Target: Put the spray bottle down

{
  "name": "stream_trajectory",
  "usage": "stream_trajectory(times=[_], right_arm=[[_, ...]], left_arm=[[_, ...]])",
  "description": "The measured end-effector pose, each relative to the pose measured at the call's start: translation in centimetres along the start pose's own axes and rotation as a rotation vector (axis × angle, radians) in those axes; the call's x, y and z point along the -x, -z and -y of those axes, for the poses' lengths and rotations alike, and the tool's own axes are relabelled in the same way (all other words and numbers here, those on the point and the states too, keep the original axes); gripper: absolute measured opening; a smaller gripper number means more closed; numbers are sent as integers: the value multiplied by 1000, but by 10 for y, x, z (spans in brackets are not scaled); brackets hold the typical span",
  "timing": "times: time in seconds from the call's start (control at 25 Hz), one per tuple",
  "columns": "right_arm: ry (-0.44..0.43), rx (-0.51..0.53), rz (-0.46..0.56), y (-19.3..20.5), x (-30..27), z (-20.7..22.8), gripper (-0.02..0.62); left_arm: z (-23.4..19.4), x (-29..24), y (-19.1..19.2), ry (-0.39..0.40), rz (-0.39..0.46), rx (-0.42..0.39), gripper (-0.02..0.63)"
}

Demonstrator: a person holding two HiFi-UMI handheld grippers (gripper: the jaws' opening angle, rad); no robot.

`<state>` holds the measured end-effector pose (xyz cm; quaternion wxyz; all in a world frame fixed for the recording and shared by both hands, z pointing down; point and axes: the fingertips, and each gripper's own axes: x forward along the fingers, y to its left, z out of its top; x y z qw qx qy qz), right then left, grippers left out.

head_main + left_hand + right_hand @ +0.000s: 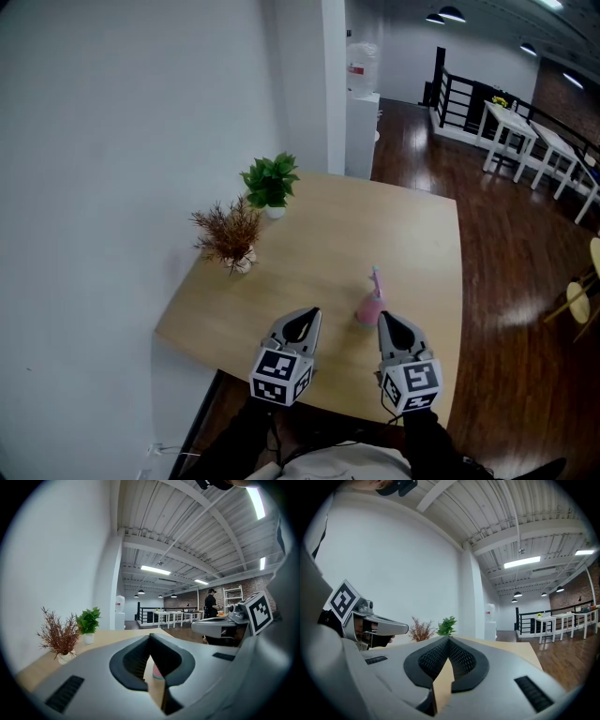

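The pink spray bottle [369, 305] stands upright on the wooden table [412, 234], near its front edge, free of both grippers. My left gripper [305, 315] hovers to the bottle's left, jaws shut with nothing between them. My right gripper [384, 320] sits just right of the bottle and slightly nearer me, also shut and empty. In the left gripper view the jaws [150, 637] meet at the tips, and a pink bit of the bottle [158, 671] shows through the gap below. In the right gripper view the closed jaws [449, 640] frame only bare tabletop.
A green potted plant [269, 183] and a dried reddish plant [230, 234] stand at the table's far left by the white wall. Beyond are a water dispenser [362, 122], white tables [525, 141] and wood floor. A person [211, 605] stands far off.
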<state>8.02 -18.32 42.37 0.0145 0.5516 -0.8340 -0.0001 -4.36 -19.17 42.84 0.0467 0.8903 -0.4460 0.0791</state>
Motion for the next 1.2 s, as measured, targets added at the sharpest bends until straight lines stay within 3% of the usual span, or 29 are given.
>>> stream_trajectory(times=[1.2], right_arm=[[-22, -14, -29, 5, -1, -3, 5]], left_arm=[[7, 1, -1, 5, -5, -6, 5]])
